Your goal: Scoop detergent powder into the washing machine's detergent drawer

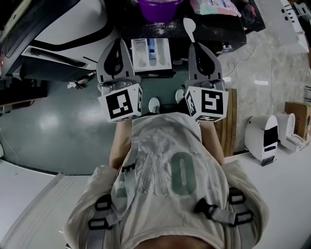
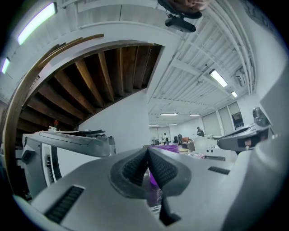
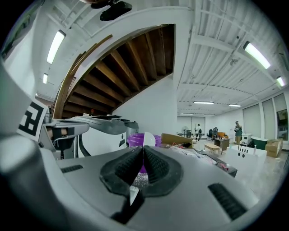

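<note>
Right gripper view showed the right gripper [image 3: 142, 151] pinched shut on the handle of a white spoon [image 3: 147, 139]. It was gripped by its tail, I judged, so the bowl could reach the powder. In the head view the spoon's long axis ran six to twelve o'clock, bowl end toward the purple tub [image 1: 158, 7] at twelve. The left gripper [image 2: 147, 153] was closed on nothing. The detergent drawer [image 1: 151, 54] lay between the two grippers, at six o'clock of the tub, compartments facing up.
</note>
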